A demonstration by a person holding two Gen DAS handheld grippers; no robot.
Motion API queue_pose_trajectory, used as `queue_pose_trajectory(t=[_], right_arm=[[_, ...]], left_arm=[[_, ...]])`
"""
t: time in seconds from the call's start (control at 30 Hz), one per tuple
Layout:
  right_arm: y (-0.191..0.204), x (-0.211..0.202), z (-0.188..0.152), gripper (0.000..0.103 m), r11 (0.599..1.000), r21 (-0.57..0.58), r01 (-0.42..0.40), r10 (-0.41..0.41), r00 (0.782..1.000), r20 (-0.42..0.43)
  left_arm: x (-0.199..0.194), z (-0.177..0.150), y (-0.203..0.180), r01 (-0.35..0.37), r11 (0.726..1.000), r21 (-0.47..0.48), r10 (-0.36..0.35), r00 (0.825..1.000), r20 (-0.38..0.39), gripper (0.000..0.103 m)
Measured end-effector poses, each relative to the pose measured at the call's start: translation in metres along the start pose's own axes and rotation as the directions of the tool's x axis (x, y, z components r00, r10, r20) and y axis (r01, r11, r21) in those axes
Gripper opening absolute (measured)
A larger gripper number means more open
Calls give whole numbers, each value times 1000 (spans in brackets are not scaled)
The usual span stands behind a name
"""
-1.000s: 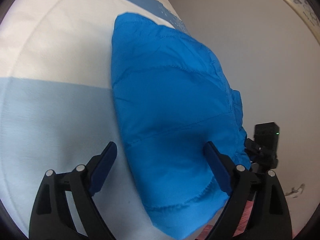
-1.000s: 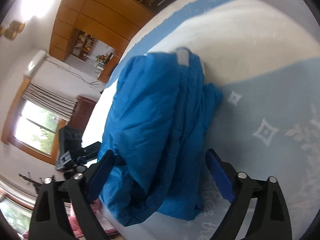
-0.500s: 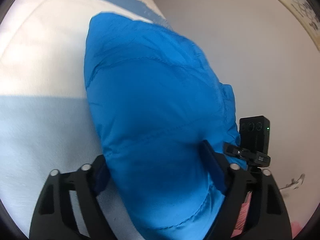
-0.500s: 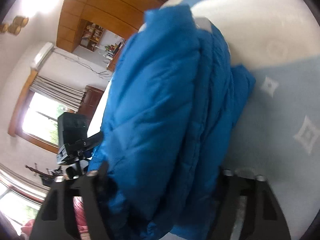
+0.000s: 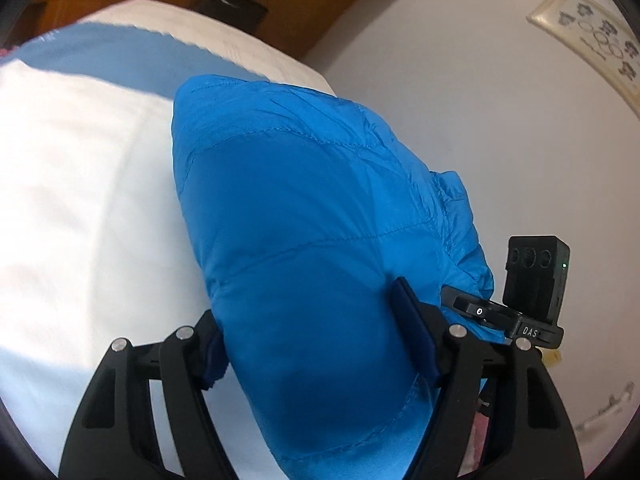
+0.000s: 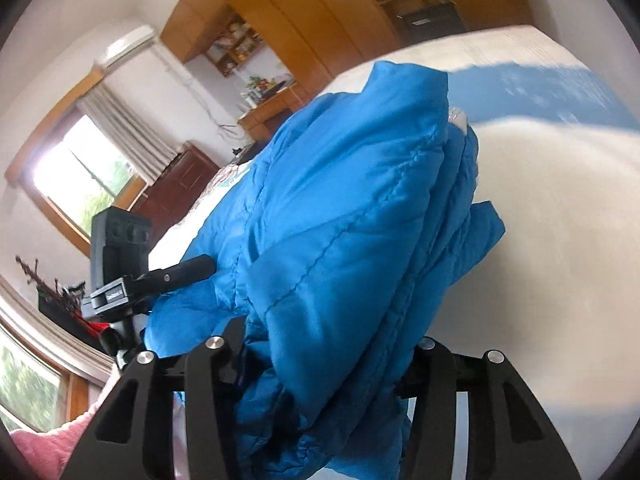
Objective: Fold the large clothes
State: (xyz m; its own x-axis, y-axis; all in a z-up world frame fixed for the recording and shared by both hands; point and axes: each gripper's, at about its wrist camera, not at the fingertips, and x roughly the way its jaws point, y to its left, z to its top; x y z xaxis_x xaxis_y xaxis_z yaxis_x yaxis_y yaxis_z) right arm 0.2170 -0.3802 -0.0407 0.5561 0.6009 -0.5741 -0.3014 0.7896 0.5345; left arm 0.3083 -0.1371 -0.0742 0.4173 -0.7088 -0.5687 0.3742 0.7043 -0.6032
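Note:
A folded, puffy blue quilted jacket fills the middle of both wrist views, raised off the white and light-blue bed cover. My left gripper has one thick end of the bundle between its fingers, jaws still closing, pads sunk into the padding. My right gripper clamps the other end, jaws also closing, both pads buried in fabric. The other gripper's black camera block shows past the jacket's far side.
The bed cover stretches behind the jacket. A white wall with a framed picture stands to the right in the left wrist view. Wooden wardrobes, a desk, a window and pink cloth appear in the right wrist view.
Both grippers went from open beside the jacket lying on the bed to closed around its two ends. The bundle has come up off the cover and more of the room shows.

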Motion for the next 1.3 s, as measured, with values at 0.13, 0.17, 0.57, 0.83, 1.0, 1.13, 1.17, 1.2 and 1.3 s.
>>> queue_pose_trajectory(t=[0.13, 0.17, 0.57, 0.83, 1.0, 1.13, 1.17, 1.2, 1.3], right_arm=[[-11, 44, 22, 50, 1000, -21, -23, 23, 1000, -6], [-16, 53, 24, 50, 999, -16, -29, 28, 1000, -13], [-49, 107, 43, 74, 995, 86, -50, 55, 996, -67], [-31, 61, 25, 88, 997, 47, 68, -65, 997, -48], [7, 38, 7, 95, 984, -6, 176, -176, 984, -28], [42, 28, -9, 97, 969, -49, 241, -241, 970, -9], [50, 24, -12, 99, 966, -55, 254, -255, 967, -3], [52, 20, -15, 99, 963, -57, 265, -265, 964, 1], [71, 11, -26, 99, 947, -59, 314, -314, 949, 19]], left_arm=[[18, 26, 32, -51, 999, -6, 51, 998, 41, 71], [23, 30, 39, -59, 998, -11, 59, 997, 41, 71], [57, 41, 79, -114, 993, -34, 113, 993, -23, 85], [9, 30, 68, -300, 954, -18, 300, 954, -15, 91], [-19, 5, 40, -464, 885, 31, 464, 886, 22, 95], [-34, -15, 18, -547, 836, 46, 545, 837, 48, 95], [-38, -17, 14, -564, 824, 48, 562, 825, 52, 95], [-42, -22, 7, -591, 805, 55, 589, 806, 56, 95], [-57, -41, -15, -651, 755, 85, 645, 759, 91, 95]])
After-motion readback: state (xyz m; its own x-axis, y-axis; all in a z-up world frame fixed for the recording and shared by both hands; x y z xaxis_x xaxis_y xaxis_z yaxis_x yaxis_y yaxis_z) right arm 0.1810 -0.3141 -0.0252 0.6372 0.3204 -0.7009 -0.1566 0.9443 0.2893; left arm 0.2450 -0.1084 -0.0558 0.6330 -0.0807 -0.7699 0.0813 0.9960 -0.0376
